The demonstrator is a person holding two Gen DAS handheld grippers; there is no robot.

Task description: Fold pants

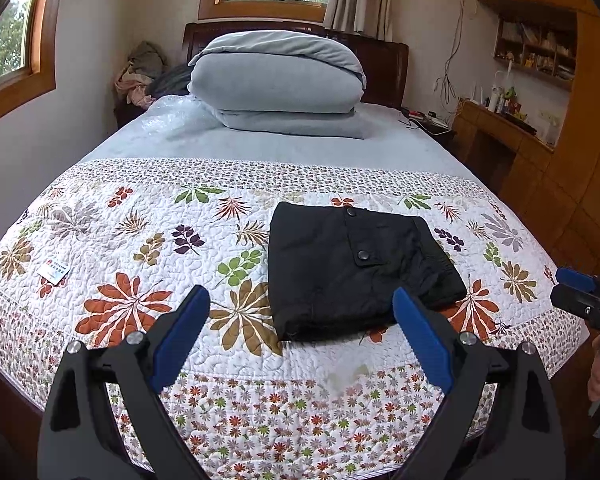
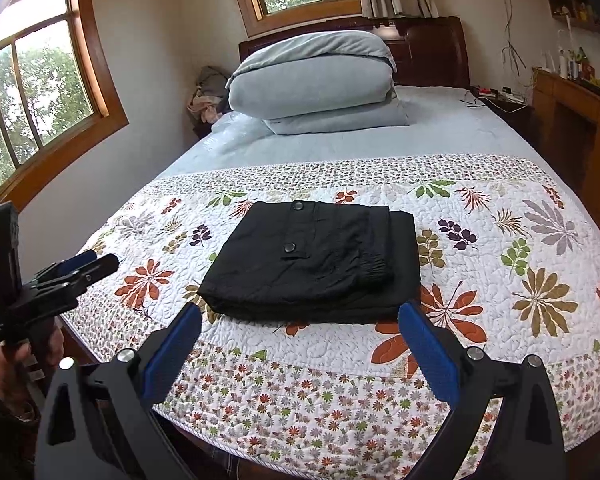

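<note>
Black pants (image 1: 352, 268) lie folded into a compact rectangle on the floral quilt (image 1: 140, 240), with two snap buttons facing up. They also show in the right wrist view (image 2: 316, 264). My left gripper (image 1: 302, 300) is open and empty, held back from the pants' near edge above the bed's foot. My right gripper (image 2: 300, 316) is open and empty, also just short of the pants' near edge. The right gripper shows at the right edge of the left wrist view (image 1: 580, 292). The left gripper shows at the left of the right wrist view (image 2: 80, 268).
A folded grey duvet (image 1: 276, 80) sits at the head of the bed against the dark headboard (image 1: 384, 64). A small card (image 1: 53, 272) lies on the quilt at the left. A wooden desk with clutter (image 1: 500, 120) stands to the right. A clothes pile (image 1: 140, 72) sits at back left.
</note>
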